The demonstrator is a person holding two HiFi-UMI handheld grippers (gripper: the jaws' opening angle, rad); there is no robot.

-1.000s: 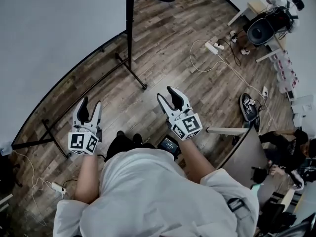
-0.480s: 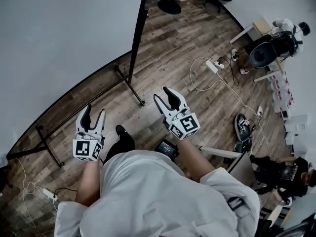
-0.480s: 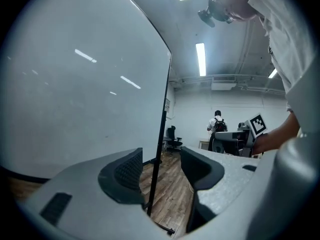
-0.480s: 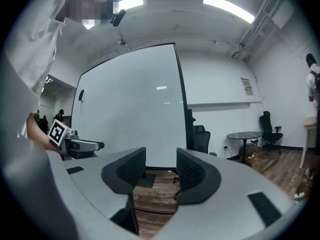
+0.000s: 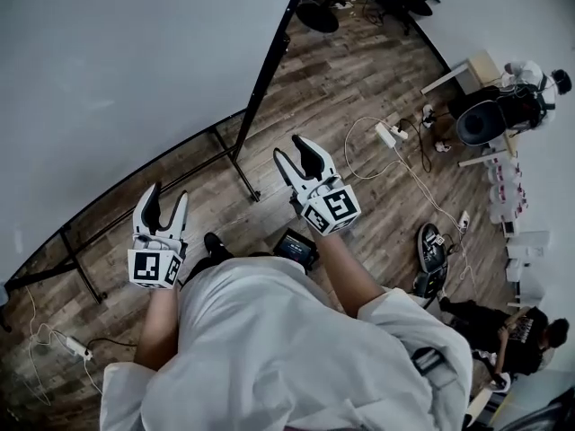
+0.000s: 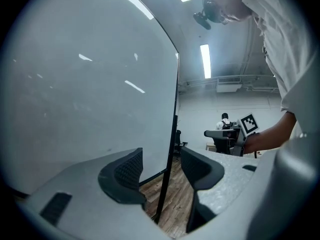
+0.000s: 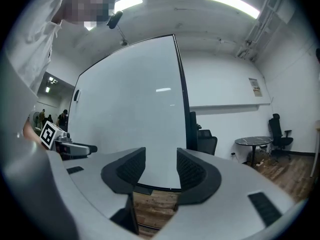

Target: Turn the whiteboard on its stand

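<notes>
Both claws empty, jaws half apart: left claw [image 5: 164, 196], right claw [image 5: 289, 148]. Whiteboard [image 5: 117, 70] stands just ahead, untouched. Since a second ago I've stepped closer to its right edge post [image 5: 269, 61]; turning likely not started.

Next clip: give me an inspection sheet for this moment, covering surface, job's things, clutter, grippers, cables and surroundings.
Surface: wood-plank floor; no table in use.
Job's things: whiteboard upright on its black stand; neither claw touches it.
Clutter: black office chair by the right wall; small items beside it too small to tell.
Grippers: left claw open, empty; right claw open, empty; both point toward the whiteboard.
Cables: white cable runs from a power strip; second power strip near the stand's foot.
Surroundings: white walls; person at lower right; round table.
</notes>
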